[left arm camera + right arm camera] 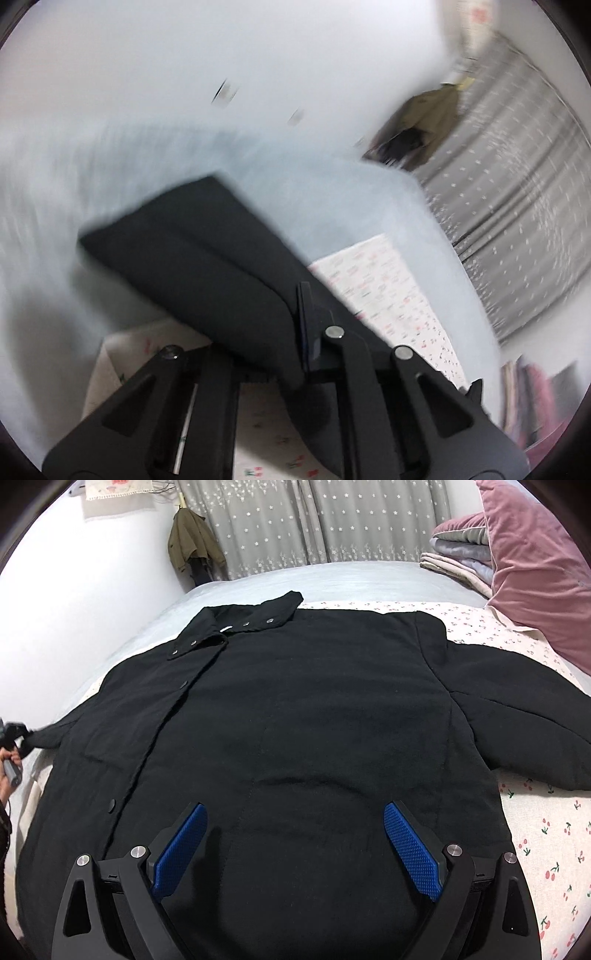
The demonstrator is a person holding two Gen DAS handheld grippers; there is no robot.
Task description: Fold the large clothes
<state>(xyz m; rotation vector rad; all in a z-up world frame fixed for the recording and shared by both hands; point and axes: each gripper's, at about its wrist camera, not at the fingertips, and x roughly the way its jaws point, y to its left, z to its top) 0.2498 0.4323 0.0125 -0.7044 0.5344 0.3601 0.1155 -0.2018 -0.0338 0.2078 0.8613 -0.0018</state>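
Across the left wrist view, blurred by motion, the left gripper (pixel 304 332) has its jaws clamped together on a black sleeve (pixel 192 258) of the coat, which runs up and to the left from the fingers. Beneath it lie a pale blue-grey bedsheet (pixel 351 206) and a white cloth printed with small cherries (pixel 373 280). A grey curtain (pixel 517 206) and a hanging olive garment (pixel 432 114) show at the upper right.

Over in the right wrist view, the black coat (pixel 295 709) lies spread flat on the bed, front up, collar toward the curtain and snaps running down its left side. The right gripper (pixel 295 843) hovers over the hem area with its blue pads (pixel 412 853) wide apart and nothing between them. At the left edge, the left gripper (pixel 14 734), held by a hand (pixel 5 771), pinches the end of the coat's sleeve. The other sleeve stretches out to the right over the cherry cloth (pixel 546 842). A pink cushion (pixel 535 576) and folded blankets (pixel 458 554) sit at the far right.
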